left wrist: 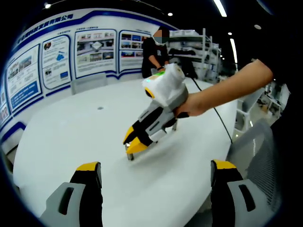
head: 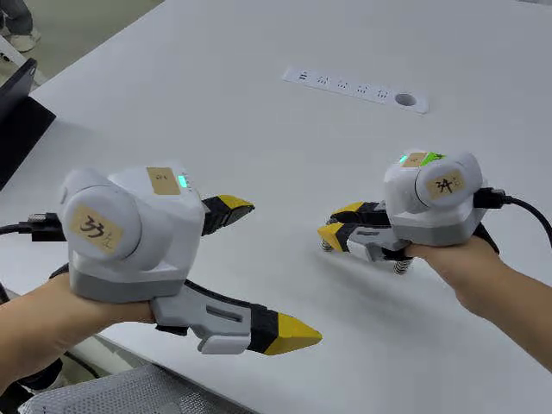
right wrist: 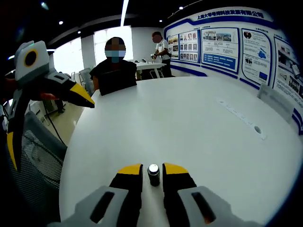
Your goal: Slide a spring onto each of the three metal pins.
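Working over one white table (head: 259, 112) with two hand-held grippers, one in each hand.

Holding the left gripper (head: 261, 269) close to the table's near edge in the head view, gripped from behind by the left hand (head: 47, 319). Keeping its two yellow-tipped jaws spread wide apart, gripping nothing. Seeing that same wide gap in the left gripper view, with the right gripper framed between the two jaws farther along the table.

Holding the right gripper (head: 339, 222) low at the right in the right hand (head: 448, 254), tips pointing left and hanging just above the tabletop. Counting two small upright metal pins beneath it: a front pin (head: 328, 246) just under the tips, and a rear pin (head: 401, 266) under the gripper body, beside the hand. Reading both as ribbed, like coils around a pin, though too small to tell for sure.

Bracketing the front pin closely in the right gripper view, one jaw on each side of its shiny round top. Cannot tell whether pinching it or merely flanking it.

Noting one power strip (head: 355, 88) lying far across the table, well apart from both grippers. Counting two people beyond the table in the right gripper view: a seated person (right wrist: 115, 73) at the far edge and a standing person (right wrist: 162, 54) behind. Spotting one mesh chair (head: 121, 395) at the near edge.
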Tool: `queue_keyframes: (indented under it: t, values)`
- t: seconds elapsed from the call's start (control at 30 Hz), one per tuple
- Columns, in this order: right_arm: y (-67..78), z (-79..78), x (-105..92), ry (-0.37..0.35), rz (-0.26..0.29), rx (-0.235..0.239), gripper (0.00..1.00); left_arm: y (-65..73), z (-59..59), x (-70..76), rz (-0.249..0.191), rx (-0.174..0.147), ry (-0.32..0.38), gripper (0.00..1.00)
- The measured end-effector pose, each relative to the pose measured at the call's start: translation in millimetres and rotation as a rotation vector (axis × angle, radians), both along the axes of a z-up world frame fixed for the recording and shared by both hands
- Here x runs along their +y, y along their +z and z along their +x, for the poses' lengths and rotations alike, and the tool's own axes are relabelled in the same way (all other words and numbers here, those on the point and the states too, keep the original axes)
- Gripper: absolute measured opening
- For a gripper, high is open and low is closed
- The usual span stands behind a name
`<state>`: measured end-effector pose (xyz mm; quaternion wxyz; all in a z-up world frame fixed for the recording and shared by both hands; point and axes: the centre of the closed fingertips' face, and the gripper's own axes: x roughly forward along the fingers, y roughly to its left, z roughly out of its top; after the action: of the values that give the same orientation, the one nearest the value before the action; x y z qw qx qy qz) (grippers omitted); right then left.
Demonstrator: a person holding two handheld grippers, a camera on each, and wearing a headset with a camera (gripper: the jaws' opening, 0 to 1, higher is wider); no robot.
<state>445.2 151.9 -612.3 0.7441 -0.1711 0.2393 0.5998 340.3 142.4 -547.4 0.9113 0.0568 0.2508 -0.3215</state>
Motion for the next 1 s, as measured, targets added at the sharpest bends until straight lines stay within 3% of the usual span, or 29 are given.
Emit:
queue_keyframes:
  t: [0.1, 0.2, 0.27, 0.4, 0.53, 0.6, 0.67, 0.8, 1.0]
  values:
    - [8.6, 1.0, -3.5, -0.003, 0.017, -0.008, 0.17, 2.9, 0.8, -2.8, -0.016, -0.006, -0.002, 0.99]
    - [22.1, 3.3, -11.8, -0.003, 0.030, -0.035, 0.20, 1.8, 2.0, -2.4, 0.009, -0.008, -0.020, 1.00]
    - [31.1, 7.6, -22.0, -0.008, 0.030, -0.065, 0.22, 1.9, 5.3, -0.2, 0.018, -0.009, -0.018, 1.00]
    - [46.4, 12.1, -45.6, -0.019, 0.020, -0.110, 0.24, 10.1, 14.0, 0.0, -0.008, -0.024, -0.011, 1.00]
    - [61.4, 12.0, -67.0, -0.026, 0.020, -0.153, 0.27, 17.8, 21.7, 0.7, 0.022, -0.042, -0.031, 1.00]
    - [71.0, 11.1, -80.6, -0.037, 0.023, -0.173, 0.30, 24.5, 26.6, 0.6, 0.010, -0.052, -0.037, 1.00]
    - [80.7, 7.8, -94.8, -0.039, 0.035, -0.183, 0.32, 35.6, 33.6, -3.4, -0.054, -0.080, -0.025, 1.00]
    - [93.0, -0.5, -123.1, -0.038, 0.058, -0.162, 0.40, 36.2, 40.8, -5.3, -0.045, -0.084, -0.025, 1.00]
    - [94.5, -12.0, -179.3, -0.040, -0.024, -0.197, 0.47, 37.3, 39.0, -20.1, -0.036, -0.083, -0.061, 1.00]
